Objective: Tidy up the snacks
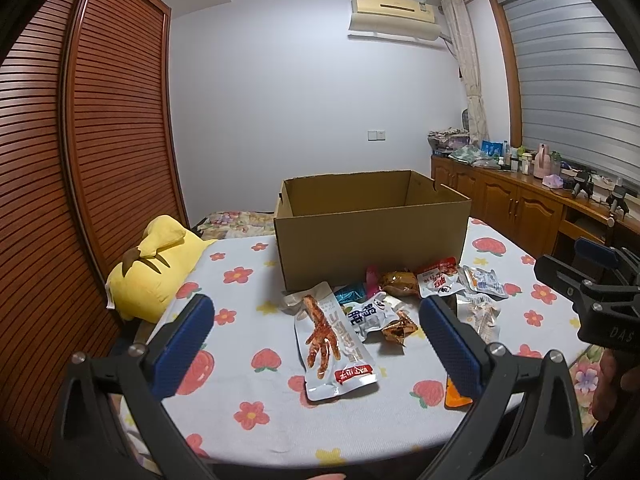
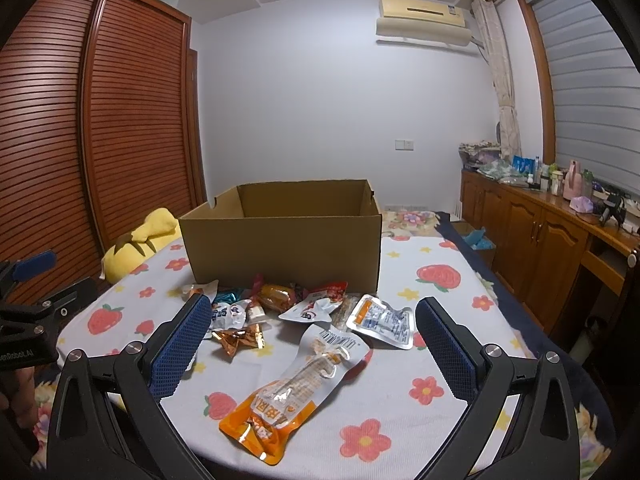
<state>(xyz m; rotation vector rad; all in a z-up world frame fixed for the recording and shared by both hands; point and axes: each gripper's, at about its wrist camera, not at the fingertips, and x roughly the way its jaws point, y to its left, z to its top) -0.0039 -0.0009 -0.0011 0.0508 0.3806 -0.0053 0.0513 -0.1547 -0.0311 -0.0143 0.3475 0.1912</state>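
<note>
An open brown cardboard box (image 1: 372,236) (image 2: 284,244) stands on a round table with a flower-print cloth (image 1: 248,392) (image 2: 400,408). Several snack packets lie in front of it. A silver chicken-foot packet (image 1: 334,348) rests between the wide-apart fingers of my left gripper (image 1: 316,316), which is open and holds nothing. An orange and clear packet (image 2: 292,392) lies between the fingers of my right gripper (image 2: 314,314), also open with nothing in it. Behind are a red and white packet (image 1: 438,280) (image 2: 316,304), a silver flat packet (image 2: 380,320) and a gold candy wrapper (image 1: 398,328) (image 2: 238,338).
A yellow plush toy (image 1: 156,268) (image 2: 140,240) sits at the table's left edge by a slatted wooden wardrobe (image 1: 88,128). A wooden sideboard (image 2: 540,236) with bottles runs along the right wall. The other hand-held gripper (image 1: 592,288) (image 2: 28,312) shows at each view's edge.
</note>
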